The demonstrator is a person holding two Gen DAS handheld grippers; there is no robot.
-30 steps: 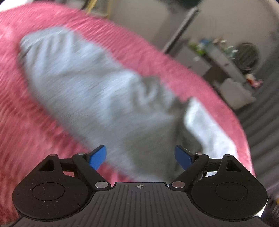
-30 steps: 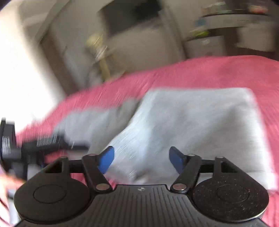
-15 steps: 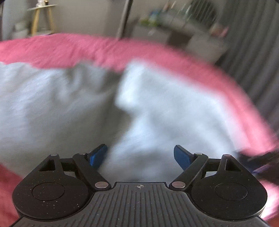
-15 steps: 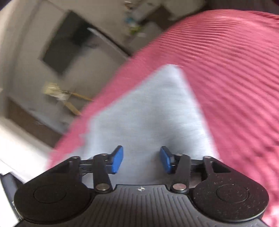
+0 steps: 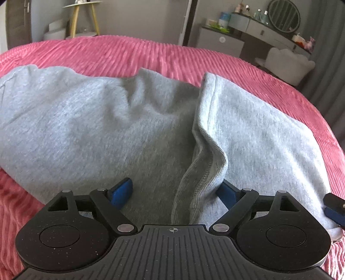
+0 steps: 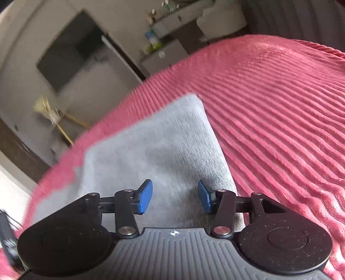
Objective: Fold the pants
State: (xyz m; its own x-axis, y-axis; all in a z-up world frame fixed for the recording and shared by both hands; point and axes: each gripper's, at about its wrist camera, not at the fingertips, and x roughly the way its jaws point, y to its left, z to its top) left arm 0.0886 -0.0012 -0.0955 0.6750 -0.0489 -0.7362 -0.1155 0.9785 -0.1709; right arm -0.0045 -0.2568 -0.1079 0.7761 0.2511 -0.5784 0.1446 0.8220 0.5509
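Grey sweatpants (image 5: pixel 107 120) lie across a pink ribbed bedspread (image 5: pixel 129 53). In the left wrist view one part is folded over the other, and a stitched hem edge (image 5: pixel 202 170) rises between the blue fingers of my left gripper (image 5: pixel 174 191), which is open; the cloth partly hides its right finger. In the right wrist view my right gripper (image 6: pixel 175 197) is open over a corner of the pants (image 6: pixel 161 148), with the jaws apart and nothing held. The tips of the right gripper (image 5: pixel 334 210) show at the left view's right edge.
The pink bedspread (image 6: pixel 280 112) stretches to the right of the pants. Beyond the bed stand a yellow-legged stool (image 5: pixel 86 13), a dressing table with a round mirror (image 5: pixel 282 16) and a pale chair (image 5: pixel 286 64). A dark wall screen (image 6: pixel 69 49) hangs on the far wall.
The left gripper has swung over the pants and now sits at the hem between the folded parts. The right gripper narrowed its jaws and moved over the pants' corner.
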